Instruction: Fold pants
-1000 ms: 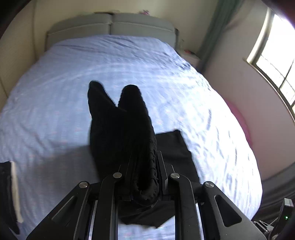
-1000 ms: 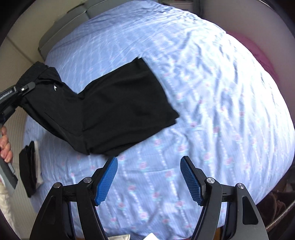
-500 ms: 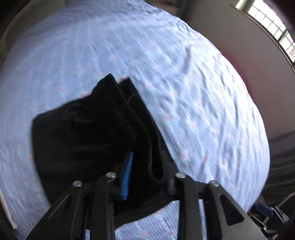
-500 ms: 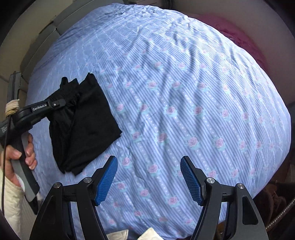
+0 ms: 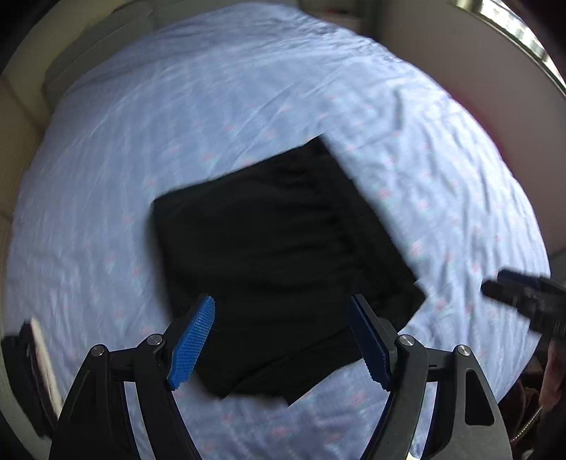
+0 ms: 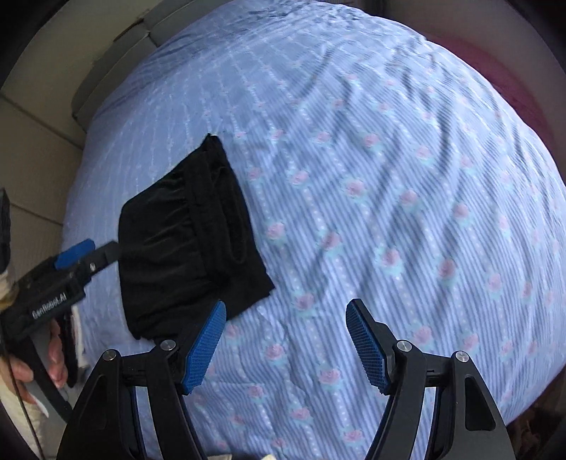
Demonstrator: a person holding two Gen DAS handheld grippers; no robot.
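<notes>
Both grippers gape empty: left gripper (image 6: 83,254), marked "GenRobot.AI", beside folded black pants (image 6: 187,244); right gripper (image 6: 284,339) apart.

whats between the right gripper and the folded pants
Only bare striped bedsheet in the right wrist view: the right gripper, jaws open, sits beside the black pants.

Daylight glares from a window (image 5: 523,32) at the upper right of the left view, which is motion-blurred; the right view is sharper. Fisheye edges bend and darken.

The left gripper (image 6: 72,253) carries white lettering reading "GenRobot.AI" on its body.
</notes>
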